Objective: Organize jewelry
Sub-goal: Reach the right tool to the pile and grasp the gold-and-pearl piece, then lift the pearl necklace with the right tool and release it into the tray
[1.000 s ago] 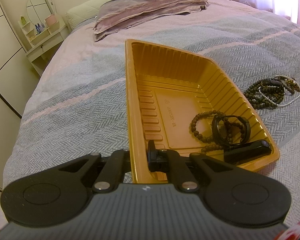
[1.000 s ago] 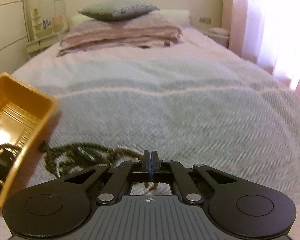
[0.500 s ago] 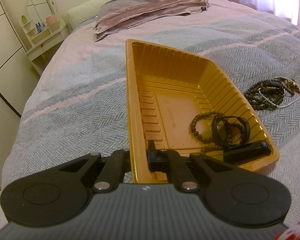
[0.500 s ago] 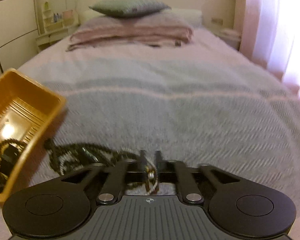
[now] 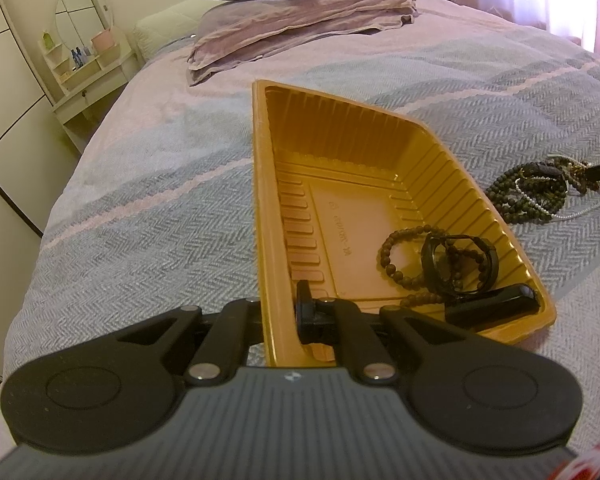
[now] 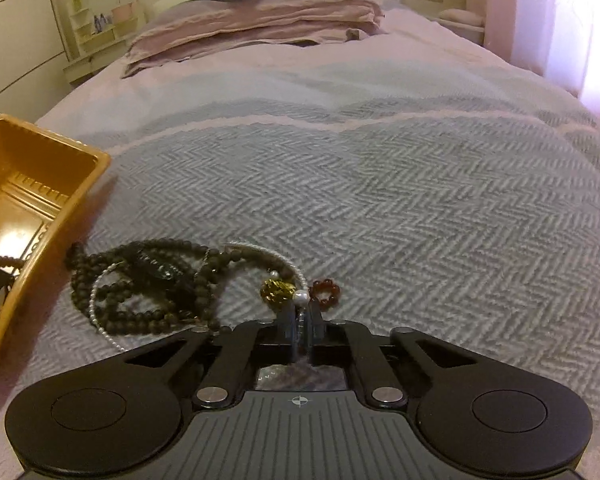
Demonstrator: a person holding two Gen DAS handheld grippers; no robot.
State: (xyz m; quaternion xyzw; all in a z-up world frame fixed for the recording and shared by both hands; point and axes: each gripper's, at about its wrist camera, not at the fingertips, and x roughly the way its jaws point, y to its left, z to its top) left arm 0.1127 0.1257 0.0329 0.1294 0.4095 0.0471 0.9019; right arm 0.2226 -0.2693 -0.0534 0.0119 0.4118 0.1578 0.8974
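Clamped on the near wall of the gold tray (image 5: 400,168), the left gripper (image 5: 278,312) is seen holding it tilted on the bed (image 5: 148,200), a brown bead bracelet (image 5: 400,256) and black pieces already inside. To its right, the tangled pile of beads (image 6: 148,280) lies just beside the tray, where the right gripper (image 6: 300,320) is pinched shut on a thin pearl strand (image 6: 296,280). A slow, steady lift is judged best, so that the strand is drawn free without neighbouring beads being dragged along.
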